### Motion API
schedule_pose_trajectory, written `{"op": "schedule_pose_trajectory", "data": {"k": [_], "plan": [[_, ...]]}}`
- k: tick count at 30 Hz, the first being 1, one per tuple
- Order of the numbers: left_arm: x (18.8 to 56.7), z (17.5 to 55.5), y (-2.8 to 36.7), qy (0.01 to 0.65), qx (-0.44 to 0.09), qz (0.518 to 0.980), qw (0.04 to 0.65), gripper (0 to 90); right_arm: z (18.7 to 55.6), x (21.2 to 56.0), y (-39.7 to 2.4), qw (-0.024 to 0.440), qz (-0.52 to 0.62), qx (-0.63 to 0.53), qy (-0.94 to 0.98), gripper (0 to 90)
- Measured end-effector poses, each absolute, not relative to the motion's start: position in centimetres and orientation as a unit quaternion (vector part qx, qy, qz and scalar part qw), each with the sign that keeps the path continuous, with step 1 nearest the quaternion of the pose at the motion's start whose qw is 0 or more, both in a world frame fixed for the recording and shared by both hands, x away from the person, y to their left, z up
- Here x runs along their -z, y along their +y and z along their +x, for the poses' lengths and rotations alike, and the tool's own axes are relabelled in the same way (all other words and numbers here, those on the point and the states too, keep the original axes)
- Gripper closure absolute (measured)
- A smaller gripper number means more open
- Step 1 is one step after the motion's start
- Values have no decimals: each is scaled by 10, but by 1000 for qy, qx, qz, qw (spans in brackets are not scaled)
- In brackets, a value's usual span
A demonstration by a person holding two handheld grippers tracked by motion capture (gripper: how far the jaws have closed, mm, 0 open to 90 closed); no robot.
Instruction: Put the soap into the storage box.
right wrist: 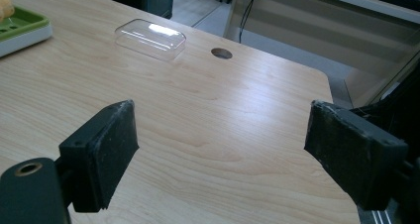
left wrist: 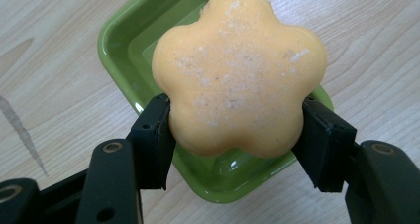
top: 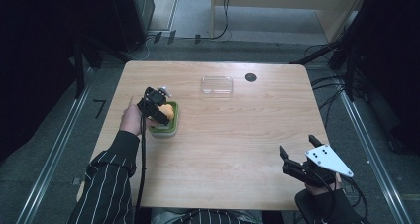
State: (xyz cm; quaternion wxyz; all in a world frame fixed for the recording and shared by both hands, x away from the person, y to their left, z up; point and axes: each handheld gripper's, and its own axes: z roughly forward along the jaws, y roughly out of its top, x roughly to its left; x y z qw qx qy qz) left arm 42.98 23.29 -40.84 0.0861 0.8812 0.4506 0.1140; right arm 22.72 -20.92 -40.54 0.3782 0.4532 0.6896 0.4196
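An orange flower-shaped soap (left wrist: 237,70) is clamped between the black pads of my left gripper (left wrist: 235,135), just above a green soap dish (left wrist: 119,40). From above, the left gripper (top: 161,110) and the soap (top: 169,111) hover over the dish (top: 166,128) at the table's left side. Near the front right corner my right gripper (top: 299,152) stands open with nothing between its jaws; its own view shows the gripper (right wrist: 220,144) over bare wood.
A clear plastic lid (top: 217,84) lies at the back middle of the table, also seen as the lid (right wrist: 150,38) in the right gripper view. A round cable hole (top: 250,77) sits beside it. The wooden table (top: 233,144) has open room across its centre.
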Motion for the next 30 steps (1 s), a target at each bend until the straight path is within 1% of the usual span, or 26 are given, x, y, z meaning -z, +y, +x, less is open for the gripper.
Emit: {"op": "schedule_pose_trajectory", "data": {"k": [5, 16, 30], "plan": [[413, 432, 237, 459, -116, 877, 82, 398, 227, 405, -209, 378, 452, -421, 689, 133], [420, 436, 233, 455, -99, 882, 68, 398, 227, 405, -209, 378, 453, -419, 690, 133], [425, 440, 230, 451, -96, 886, 50, 398, 227, 405, -209, 378, 453, -420, 690, 134]]}}
